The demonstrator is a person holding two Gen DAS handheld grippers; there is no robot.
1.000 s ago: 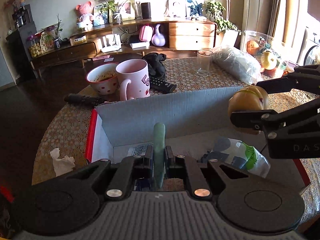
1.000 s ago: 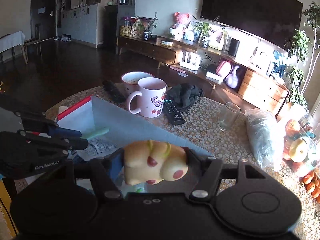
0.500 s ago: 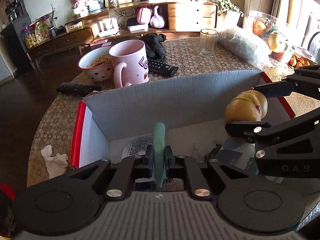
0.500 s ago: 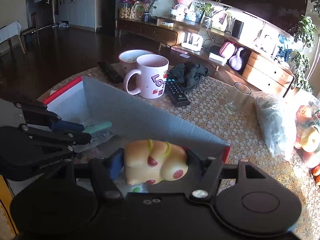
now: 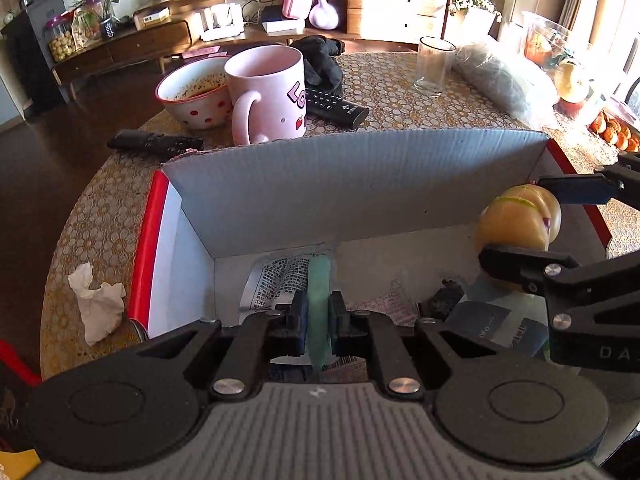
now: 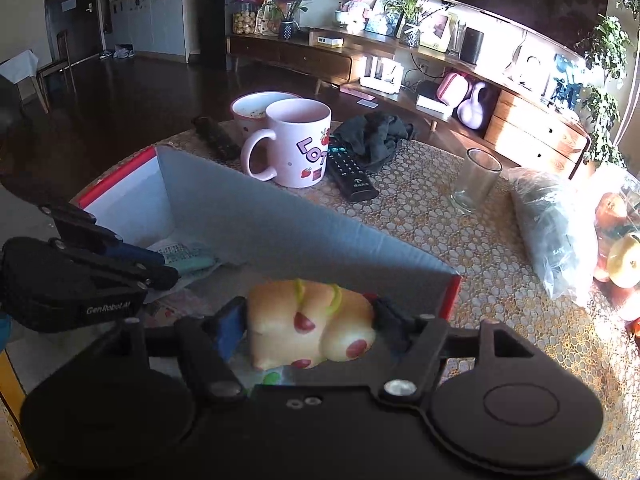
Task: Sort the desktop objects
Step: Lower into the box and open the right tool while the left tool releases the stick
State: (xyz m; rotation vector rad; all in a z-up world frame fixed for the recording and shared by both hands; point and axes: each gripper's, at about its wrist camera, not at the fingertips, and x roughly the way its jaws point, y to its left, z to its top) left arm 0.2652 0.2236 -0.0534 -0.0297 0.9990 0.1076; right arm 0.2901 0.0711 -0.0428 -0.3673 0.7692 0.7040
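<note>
An open cardboard box (image 5: 352,184) with red edges stands on the table, also in the right wrist view (image 6: 288,232). My left gripper (image 5: 319,314) is shut on a pale green flat stick (image 5: 319,280) and sits low inside the box, over printed papers (image 5: 276,280). My right gripper (image 6: 308,320) is shut on a yellow squishy toy with red spots (image 6: 312,326), held inside the box at its right end. The toy (image 5: 520,216) and right gripper also show in the left wrist view. The left gripper (image 6: 160,268) shows in the right wrist view.
Behind the box stand a pink mug (image 5: 268,92), a dotted bowl (image 5: 192,92), two black remotes (image 5: 154,142) (image 5: 336,106), dark cloth (image 5: 320,60), a glass (image 5: 434,64) and a plastic bag (image 5: 504,80). A crumpled tissue (image 5: 98,304) lies left of the box.
Both grippers have moved down and forward into the box with their objects still held. The stick's tip now lies low over the papers.
</note>
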